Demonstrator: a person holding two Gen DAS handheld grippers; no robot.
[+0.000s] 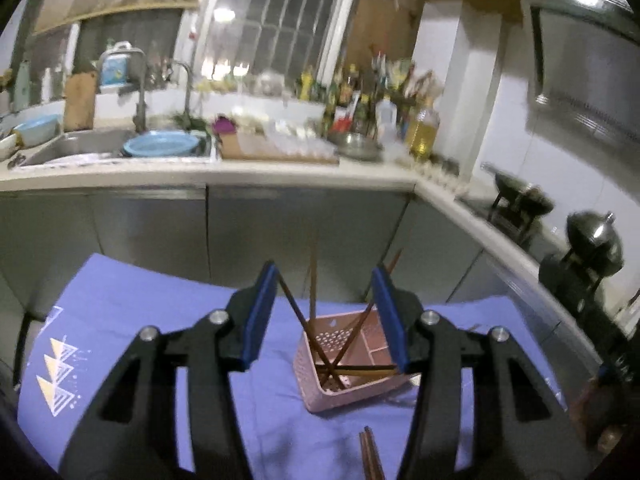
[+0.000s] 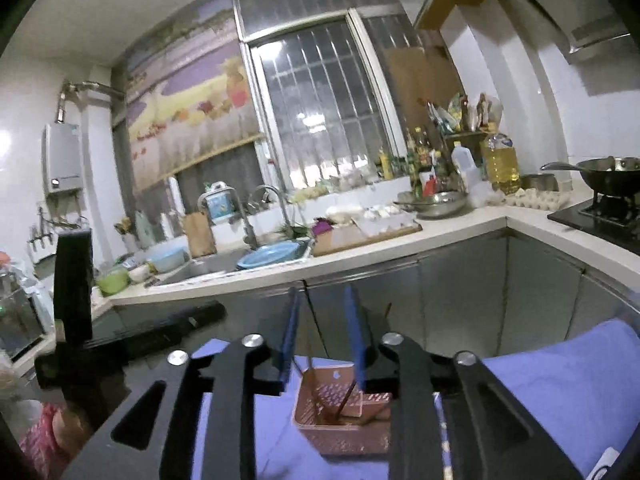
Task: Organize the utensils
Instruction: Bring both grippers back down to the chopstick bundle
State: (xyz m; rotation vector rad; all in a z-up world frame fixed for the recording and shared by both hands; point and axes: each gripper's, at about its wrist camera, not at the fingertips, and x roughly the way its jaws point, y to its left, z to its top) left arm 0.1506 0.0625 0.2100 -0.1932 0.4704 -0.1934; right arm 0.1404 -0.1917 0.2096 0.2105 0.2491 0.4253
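Left wrist view: the pink basket (image 1: 352,364) sits on the blue cloth (image 1: 132,312) at about five o'clock from centre, with chopsticks (image 1: 313,292) leaning loosely out of it — a careless nudge could tip the basket or scatter them. The left gripper (image 1: 326,316) stands with fingers well apart, clamping nothing. Right wrist view: the same basket (image 2: 344,424) lies at six o'clock, and the right gripper (image 2: 324,336) hangs over it, fingers partly apart, pressing on nothing — a sticking-up chopstick could catch there.
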